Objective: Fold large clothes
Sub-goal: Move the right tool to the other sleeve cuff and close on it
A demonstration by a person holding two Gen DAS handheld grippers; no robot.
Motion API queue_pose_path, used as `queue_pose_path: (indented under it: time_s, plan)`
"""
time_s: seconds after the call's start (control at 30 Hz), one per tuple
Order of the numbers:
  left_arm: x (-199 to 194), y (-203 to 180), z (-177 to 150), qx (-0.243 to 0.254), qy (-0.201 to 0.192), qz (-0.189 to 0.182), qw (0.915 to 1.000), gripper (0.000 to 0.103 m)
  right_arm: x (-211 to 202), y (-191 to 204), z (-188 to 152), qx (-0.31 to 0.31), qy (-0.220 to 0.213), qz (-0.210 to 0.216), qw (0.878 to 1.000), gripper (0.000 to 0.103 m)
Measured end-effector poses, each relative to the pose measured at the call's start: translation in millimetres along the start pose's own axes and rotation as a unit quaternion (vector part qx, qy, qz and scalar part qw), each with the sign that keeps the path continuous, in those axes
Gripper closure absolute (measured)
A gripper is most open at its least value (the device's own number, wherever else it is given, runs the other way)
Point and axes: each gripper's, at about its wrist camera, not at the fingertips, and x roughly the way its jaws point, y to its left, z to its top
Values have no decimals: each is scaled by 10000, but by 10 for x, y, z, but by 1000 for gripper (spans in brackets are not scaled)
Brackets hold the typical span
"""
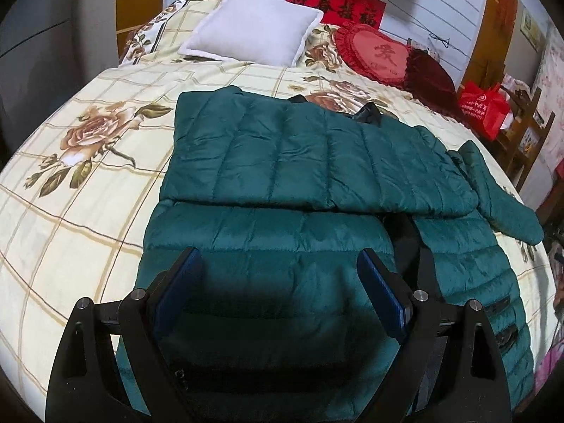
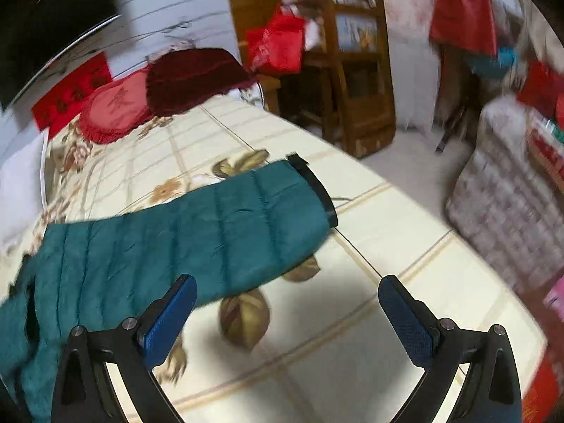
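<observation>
A dark green quilted puffer jacket (image 1: 299, 162) lies on the bed (image 1: 88, 183), its left sleeve folded across the body. My left gripper (image 1: 278, 264) is open and empty, hovering just above the jacket's lower part. In the right wrist view the jacket's other sleeve (image 2: 211, 225) stretches out flat over the floral bedspread (image 2: 370, 317), ending in a black cuff (image 2: 319, 190). My right gripper (image 2: 287, 299) is open and empty, above the bedspread just in front of that sleeve. The same sleeve shows in the left wrist view (image 1: 500, 197).
A white pillow (image 1: 250, 30), a red heart cushion (image 1: 373, 53) and a dark red cushion (image 1: 428, 74) lie at the head of the bed. A wooden chair (image 2: 356, 81) with red bags (image 2: 278, 44) stands beside the bed. A patterned bundle (image 2: 507, 204) sits on the floor at the right.
</observation>
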Motion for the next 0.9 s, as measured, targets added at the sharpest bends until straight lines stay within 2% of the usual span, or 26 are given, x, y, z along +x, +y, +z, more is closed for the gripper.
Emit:
queue_pose_path:
  time_s: [0.27,0.33,0.4,0.47,0.53,0.6,0.63,0.7,0.9]
  plan:
    - [81,-80,-5,195,66,104,9997,13,574,-226,136,552,303,70,9980,3]
    - [108,-100,-7,252,84,157,9995,13,591,-227,144,540,106,80,9985,3]
    - [133,-117,-7,287,101,211,9993,13,630,-207,216,527,40,244,9983,11]
    - [160,-129,-11,320,111,302,9990,13,692,-137,270,445,18,457,9980,28]
    - [207,-121,-17,327,186,433,9984,13,723,-86,291,374,-9,658,9971,33]
    - [262,-84,-24,262,297,503,9979,13,729,-107,283,496,-77,982,9939,48]
    - [274,-73,-29,234,322,524,9978,13,740,-126,278,548,-90,1096,9924,59]
    - [286,-43,-30,175,342,585,9975,13,678,-162,257,616,-246,1283,9895,65]
    - [265,18,-28,99,273,846,9960,13,388,31,192,197,-606,1066,9923,75]
